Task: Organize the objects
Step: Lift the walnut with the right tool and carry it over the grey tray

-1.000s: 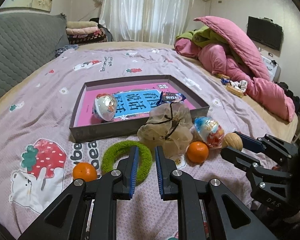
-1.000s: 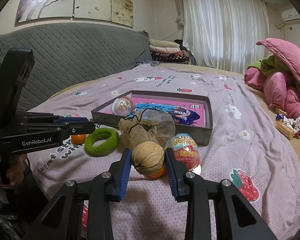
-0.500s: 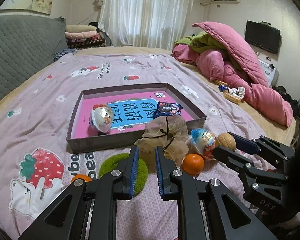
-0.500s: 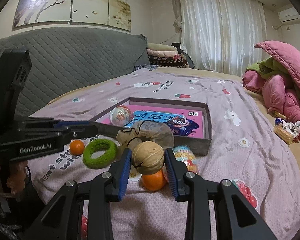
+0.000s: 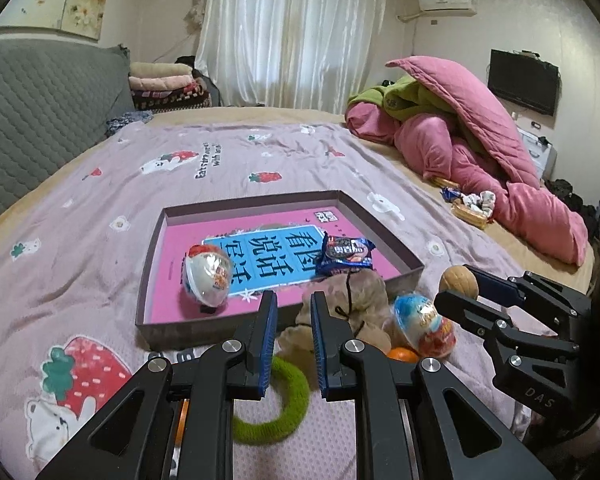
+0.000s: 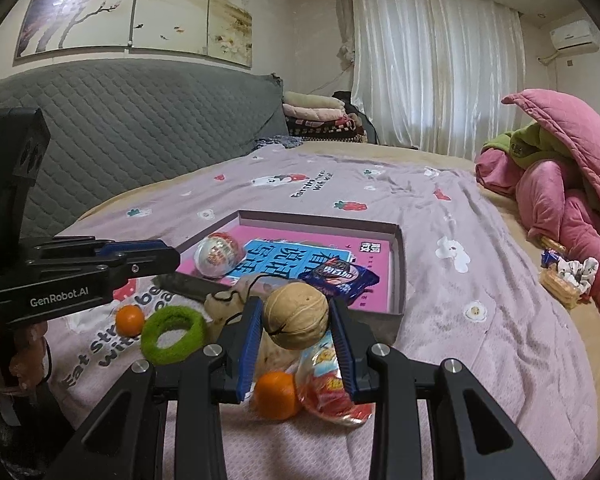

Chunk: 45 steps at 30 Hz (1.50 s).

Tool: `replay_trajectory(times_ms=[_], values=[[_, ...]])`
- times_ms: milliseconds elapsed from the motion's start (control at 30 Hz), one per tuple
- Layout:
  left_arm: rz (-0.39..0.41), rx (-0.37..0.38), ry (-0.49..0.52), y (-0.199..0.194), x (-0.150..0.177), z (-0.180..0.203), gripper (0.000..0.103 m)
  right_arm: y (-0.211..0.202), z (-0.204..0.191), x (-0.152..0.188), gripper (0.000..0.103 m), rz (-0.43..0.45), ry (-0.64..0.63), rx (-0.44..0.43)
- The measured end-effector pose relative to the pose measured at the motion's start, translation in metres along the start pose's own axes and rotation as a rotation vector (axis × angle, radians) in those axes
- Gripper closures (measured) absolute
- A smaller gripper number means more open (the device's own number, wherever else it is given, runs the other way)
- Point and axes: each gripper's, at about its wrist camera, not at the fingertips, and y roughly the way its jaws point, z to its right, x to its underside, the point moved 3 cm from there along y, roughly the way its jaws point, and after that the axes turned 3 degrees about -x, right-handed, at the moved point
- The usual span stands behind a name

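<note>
My right gripper (image 6: 295, 307) is shut on a tan walnut (image 6: 296, 322) and holds it just above the bed, short of the grey box (image 6: 398, 280). In the left wrist view the right gripper (image 5: 456, 285) and the walnut (image 5: 458, 278) show at the right. My left gripper (image 5: 293, 300) is shut and holds nothing; below it lies a green ring (image 5: 288, 400). The box (image 5: 380, 220) holds a toy egg (image 5: 209, 276) and a blue snack packet (image 5: 346, 256). In front of it lie a beige mesh pouch (image 5: 360, 300), a second toy egg (image 6: 328, 380) and a tangerine (image 6: 276, 394).
Another tangerine (image 6: 129, 319) lies by the green ring (image 6: 172, 336), under my left gripper (image 6: 168, 256). A pink quilt heap (image 5: 480, 140) and a small basket of snacks (image 5: 468, 204) sit at the right. A grey padded headboard (image 6: 140, 140) runs along the left.
Both grippers have moved forward toward the box and slightly up. The walnut has travelled along in the right gripper. The ring and tangerines now sit lower in both views.
</note>
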Motion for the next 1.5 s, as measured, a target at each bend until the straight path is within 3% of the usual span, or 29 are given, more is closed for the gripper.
replay_trajectory(times_ms=[1500], values=[[0.040, 0.034, -0.025, 0.055, -0.041, -0.014, 0.086, 0.055, 0.034, -0.042, 0.069, 0.026, -0.010, 0.053]])
